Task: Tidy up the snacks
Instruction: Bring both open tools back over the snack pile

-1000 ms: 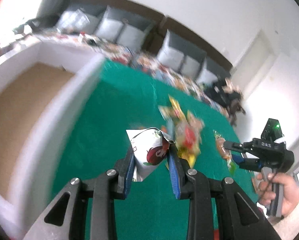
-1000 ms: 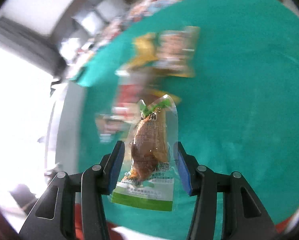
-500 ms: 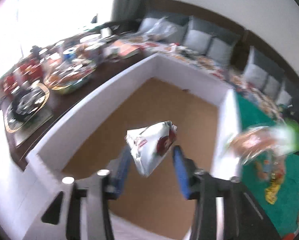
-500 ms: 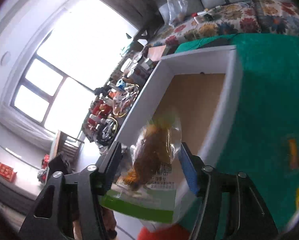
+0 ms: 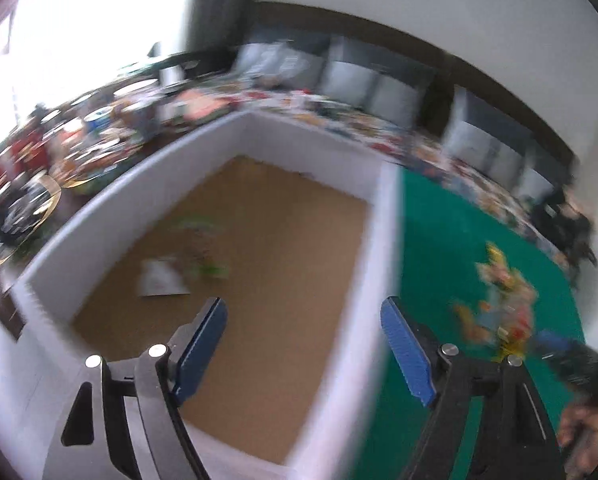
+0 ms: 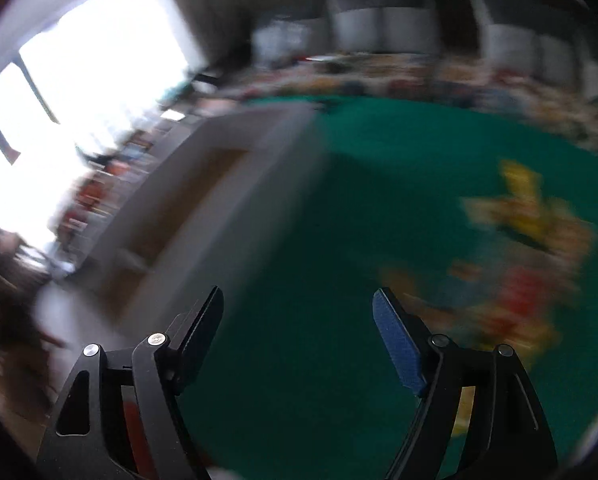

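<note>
A white box point(image 5: 379, 240) with a brown floor stands left of the green cloth point(image 5: 459, 240). On its floor lie a white snack packet point(image 5: 163, 280) and a clear packet with green edges point(image 5: 201, 248). My left gripper point(image 5: 302, 308) hangs over the box's near right wall, its jaws opening with nothing between them. A blurred pile of colourful snacks point(image 5: 499, 304) lies on the cloth. My right gripper point(image 6: 298, 300) is over the green cloth point(image 6: 359, 200) between the box point(image 6: 219, 184) and the snack pile point(image 6: 519, 264). Its jaws are opening and empty.
A dark dining table with plates and dishes point(image 5: 27, 200) stands left of the box. A sofa with grey cushions point(image 5: 379, 80) runs along the back wall behind a patterned cover. A hand point(image 5: 587, 436) shows at the lower right.
Both grippers let go of their packets, which now lie in the box, and both jaws widened. The right wrist view swung from the box back over the green cloth.
</note>
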The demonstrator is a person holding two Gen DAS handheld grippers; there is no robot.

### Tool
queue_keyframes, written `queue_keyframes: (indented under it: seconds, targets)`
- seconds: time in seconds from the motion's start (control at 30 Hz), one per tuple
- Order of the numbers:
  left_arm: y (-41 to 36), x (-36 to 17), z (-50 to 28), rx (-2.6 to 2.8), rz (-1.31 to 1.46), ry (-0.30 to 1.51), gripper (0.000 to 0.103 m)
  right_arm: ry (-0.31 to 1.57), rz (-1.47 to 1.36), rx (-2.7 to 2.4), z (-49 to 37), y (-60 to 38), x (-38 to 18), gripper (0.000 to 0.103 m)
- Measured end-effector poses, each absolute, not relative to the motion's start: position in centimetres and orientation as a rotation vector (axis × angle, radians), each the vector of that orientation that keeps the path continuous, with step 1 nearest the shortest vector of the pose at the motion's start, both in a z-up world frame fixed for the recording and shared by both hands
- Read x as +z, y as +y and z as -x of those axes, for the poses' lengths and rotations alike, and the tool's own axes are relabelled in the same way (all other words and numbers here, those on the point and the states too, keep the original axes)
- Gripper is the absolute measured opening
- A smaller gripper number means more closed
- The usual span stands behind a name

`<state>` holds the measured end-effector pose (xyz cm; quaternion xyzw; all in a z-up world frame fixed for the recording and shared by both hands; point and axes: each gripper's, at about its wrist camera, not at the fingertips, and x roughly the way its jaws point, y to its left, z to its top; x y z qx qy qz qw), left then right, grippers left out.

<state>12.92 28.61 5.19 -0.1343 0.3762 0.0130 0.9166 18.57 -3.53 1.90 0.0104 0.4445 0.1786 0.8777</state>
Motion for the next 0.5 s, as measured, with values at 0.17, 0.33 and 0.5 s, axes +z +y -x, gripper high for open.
queue_keyframes:
  seconds: [0.17,0.33,0.5]
  targets:
    - [17.1,6.0,-13.2,-0.172,0.183,0.791,0.088,0.947,-0.021,0.092,-13.0,-16.4,-3.8,0.080]
    - [6.1,0.5,-14.0,-0.248,0.081,0.896,0.089,0.942,-0.065,-0.071,-7.5,-23.8,-7.2,0.080]
    - [1.5,-5.6,-13.4,-0.225,0.002,0.949,0.088,0.914,-0.064,-0.088,-5.0,-25.7,-8.6,0.080]
